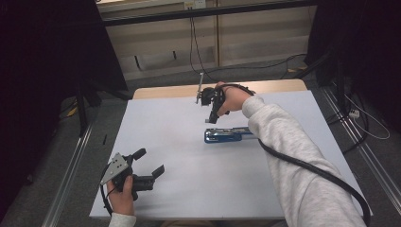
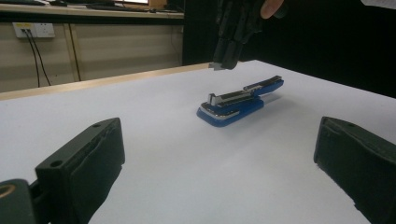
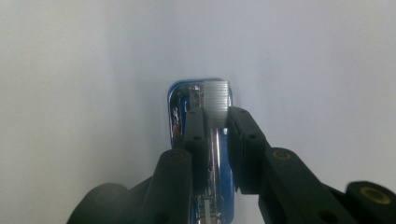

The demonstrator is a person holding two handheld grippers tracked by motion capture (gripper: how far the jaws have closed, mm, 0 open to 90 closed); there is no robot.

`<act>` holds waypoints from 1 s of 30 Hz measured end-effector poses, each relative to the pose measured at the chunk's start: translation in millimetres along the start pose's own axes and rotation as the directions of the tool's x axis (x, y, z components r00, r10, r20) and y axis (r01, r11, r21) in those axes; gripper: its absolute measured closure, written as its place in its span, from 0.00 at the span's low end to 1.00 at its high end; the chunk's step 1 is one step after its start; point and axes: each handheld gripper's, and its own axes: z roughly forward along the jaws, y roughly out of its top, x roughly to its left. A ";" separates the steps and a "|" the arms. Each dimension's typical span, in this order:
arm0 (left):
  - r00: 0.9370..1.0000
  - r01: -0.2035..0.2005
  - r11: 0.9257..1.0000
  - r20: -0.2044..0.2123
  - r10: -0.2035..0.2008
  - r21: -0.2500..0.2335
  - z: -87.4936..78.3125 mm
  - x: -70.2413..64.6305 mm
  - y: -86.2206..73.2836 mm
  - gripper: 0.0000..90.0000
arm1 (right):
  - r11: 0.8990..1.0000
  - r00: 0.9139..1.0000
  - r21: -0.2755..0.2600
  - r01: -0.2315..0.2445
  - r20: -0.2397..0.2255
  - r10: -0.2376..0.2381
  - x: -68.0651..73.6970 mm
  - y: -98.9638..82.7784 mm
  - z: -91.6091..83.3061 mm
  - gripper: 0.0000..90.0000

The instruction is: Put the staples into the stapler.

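Staples (image 3: pixel 217 101) sit pinched in my right fingers (image 3: pixel 196 130) above the open stapler (image 1: pixel 227 135); loading remains; left fingers (image 2: pixel 88 163) spread, idle.

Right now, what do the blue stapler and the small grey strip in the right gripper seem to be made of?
The blue stapler: likely glossy blue plastic base and cover, with a shiny metal channel on top that reflects light. The grey strip: probably a stick of metal staples, matt silver with fine parallel ridges, pinched in the right gripper.
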 end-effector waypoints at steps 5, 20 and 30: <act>1.000 0.000 1.000 0.000 0.000 0.001 0.1 -0.1 0.0 0.02 | 1.000 1.000 0.005 -0.008 -0.009 0.008 0.2 -2.2 2.1 0.87; 1.000 0.001 1.000 0.006 -0.001 0.005 1.8 -0.5 -0.3 0.02 | 0.999 0.999 -0.027 -0.031 -0.026 0.030 -0.7 -13.2 10.8 0.87; 1.000 0.000 1.000 0.004 0.000 0.008 1.9 -0.9 -0.4 0.02 | 0.999 0.998 -0.031 -0.042 -0.037 0.041 -0.1 -16.8 17.3 0.87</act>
